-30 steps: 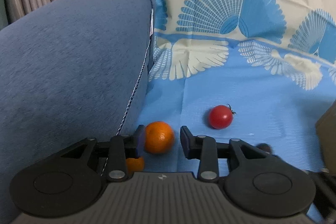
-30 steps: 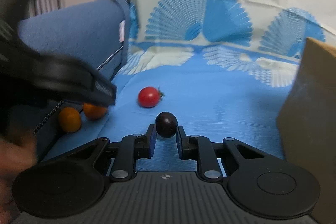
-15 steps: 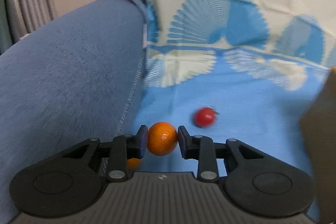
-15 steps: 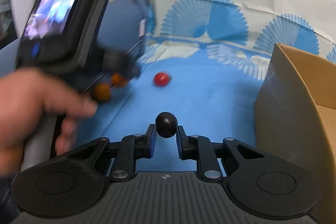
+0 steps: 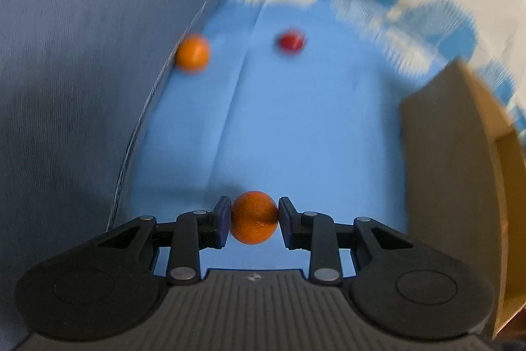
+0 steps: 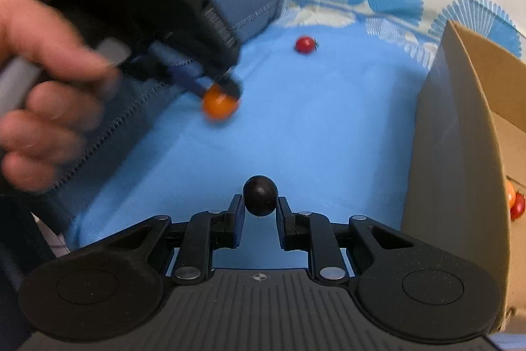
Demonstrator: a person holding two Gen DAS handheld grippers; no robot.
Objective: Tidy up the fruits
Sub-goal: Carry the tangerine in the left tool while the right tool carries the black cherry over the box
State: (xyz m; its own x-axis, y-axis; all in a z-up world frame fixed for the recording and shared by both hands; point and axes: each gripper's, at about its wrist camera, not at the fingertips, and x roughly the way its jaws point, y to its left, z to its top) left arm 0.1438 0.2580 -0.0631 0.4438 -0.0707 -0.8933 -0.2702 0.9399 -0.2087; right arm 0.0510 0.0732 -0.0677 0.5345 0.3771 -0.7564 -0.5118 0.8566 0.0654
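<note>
Fruit fills both grips: right gripper (image 6: 260, 214) pinches a small dark round fruit (image 6: 259, 195), left gripper (image 5: 253, 222) a pebbled orange fruit (image 5: 253, 222). The brown cardboard box (image 6: 460, 153) stands rightward, nearer the right hand; a red cherry tomato (image 6: 305, 44) lies beyond.

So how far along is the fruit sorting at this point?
Partly done: the cardboard box already holds at least two small fruits. In hand: the left claw grips an orange fruit and the right claw a dark fruit, both off the blue cloth. Left: a second orange fruit and a red tomato.
</note>
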